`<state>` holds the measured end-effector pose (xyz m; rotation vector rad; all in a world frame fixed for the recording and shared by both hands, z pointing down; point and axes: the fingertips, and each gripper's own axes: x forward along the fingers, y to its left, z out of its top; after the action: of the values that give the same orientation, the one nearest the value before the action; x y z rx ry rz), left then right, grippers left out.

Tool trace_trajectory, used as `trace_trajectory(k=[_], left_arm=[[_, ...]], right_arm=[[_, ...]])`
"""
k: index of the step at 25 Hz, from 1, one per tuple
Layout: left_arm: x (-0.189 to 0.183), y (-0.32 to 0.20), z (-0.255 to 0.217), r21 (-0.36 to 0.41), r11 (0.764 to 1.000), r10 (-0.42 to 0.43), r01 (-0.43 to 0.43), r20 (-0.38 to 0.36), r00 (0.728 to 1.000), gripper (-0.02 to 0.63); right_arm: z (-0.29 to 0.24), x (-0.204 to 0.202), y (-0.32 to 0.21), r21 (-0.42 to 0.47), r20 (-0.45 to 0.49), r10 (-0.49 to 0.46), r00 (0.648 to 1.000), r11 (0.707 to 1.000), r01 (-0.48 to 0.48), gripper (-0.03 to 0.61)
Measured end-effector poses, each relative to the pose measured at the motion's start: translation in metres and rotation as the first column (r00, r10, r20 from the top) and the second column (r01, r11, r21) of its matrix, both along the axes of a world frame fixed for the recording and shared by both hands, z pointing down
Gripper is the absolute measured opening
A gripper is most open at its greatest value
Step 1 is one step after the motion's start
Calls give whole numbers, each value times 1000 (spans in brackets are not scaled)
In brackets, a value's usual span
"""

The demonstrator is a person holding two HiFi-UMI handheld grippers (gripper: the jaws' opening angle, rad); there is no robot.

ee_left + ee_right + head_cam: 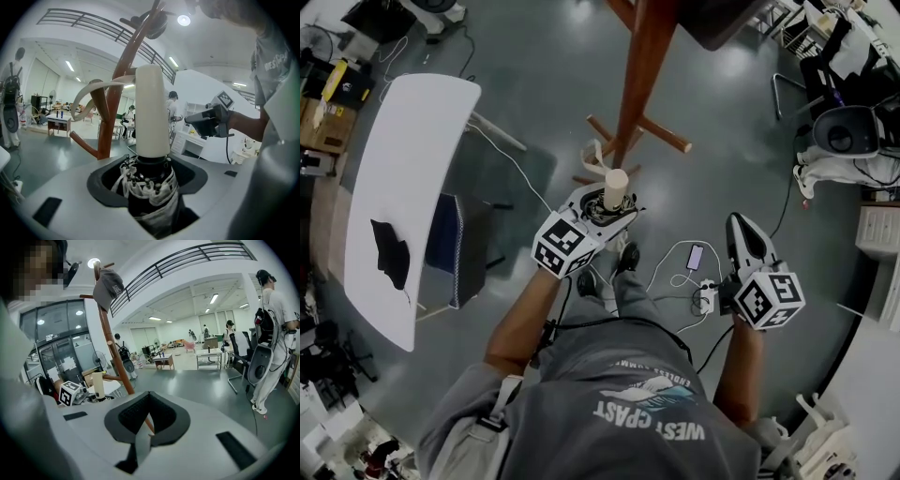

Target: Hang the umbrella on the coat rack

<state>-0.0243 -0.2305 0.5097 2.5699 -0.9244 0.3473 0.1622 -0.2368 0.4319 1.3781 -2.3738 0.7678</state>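
In the head view, one white table (403,141) fills the 9 o'clock side, with a single black item (391,251) lying on it. Just left of centre is the left gripper (595,217), the first of two. Its own view shows the left gripper (150,187) with jaws clamped on the one umbrella (151,112), folded and upright. The gathered canopy sits between the jaws and the cream handle points to 12 o'clock. The umbrella's strap (93,91) loops out toward 10 o'clock, close to the coat rack (115,89), though contact is hard to judge.

One brown coat rack (642,75) stands at 12 o'clock from the umbrella (615,187), well short of its higher pegs. At 4 o'clock, one phone (695,255) and one power strip (707,297) lie on the floor. Beside them the right gripper (748,239) hangs low. Its view shows the right gripper (147,416) with jaws together on nothing. One cap (108,287) hangs on the coat rack (110,343) at 11 o'clock.
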Motion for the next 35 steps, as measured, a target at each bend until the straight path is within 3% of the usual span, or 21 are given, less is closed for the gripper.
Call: trace_trajectory(k=[35], left_arm=[[8, 5, 50, -73, 994, -80, 77, -35, 996, 267]], right_arm=[[25, -8, 9, -67, -22, -24, 999, 997, 22, 23]])
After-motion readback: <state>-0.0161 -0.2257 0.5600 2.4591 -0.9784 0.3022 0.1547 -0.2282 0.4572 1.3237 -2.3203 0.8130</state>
